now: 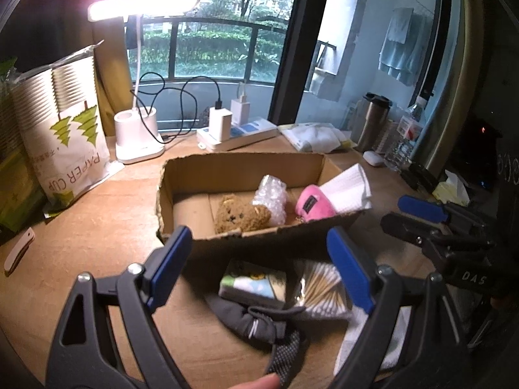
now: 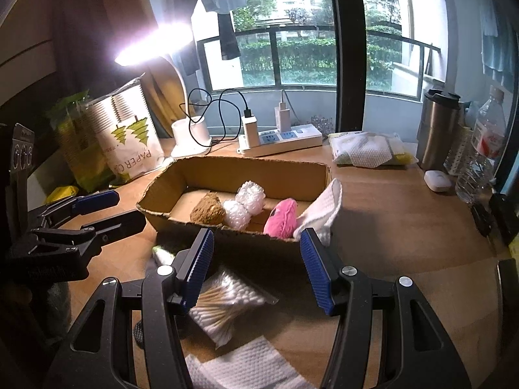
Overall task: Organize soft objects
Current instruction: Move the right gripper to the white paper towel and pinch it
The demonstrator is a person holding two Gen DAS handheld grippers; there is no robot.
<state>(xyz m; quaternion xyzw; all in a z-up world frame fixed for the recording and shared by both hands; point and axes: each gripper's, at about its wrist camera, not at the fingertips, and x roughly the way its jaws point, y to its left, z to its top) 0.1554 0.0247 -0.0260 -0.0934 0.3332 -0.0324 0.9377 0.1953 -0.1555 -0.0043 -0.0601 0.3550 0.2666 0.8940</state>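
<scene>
Both grippers empty, jaws apart: left gripper (image 1: 259, 259), right gripper (image 2: 256, 259). Cardboard box (image 2: 246, 168) on desk holds brown plush (image 1: 241, 215), bubble wrap (image 1: 271, 199), pink plush (image 1: 313, 206), white cloth (image 1: 352, 188) over its edge. Cotton swabs (image 2: 227, 304) lie outside, near the box.

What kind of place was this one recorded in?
Probably a home desk beside a balcony window: a lit desk lamp, a power strip with chargers plugged in, and laundry hanging outside the glass.
</scene>
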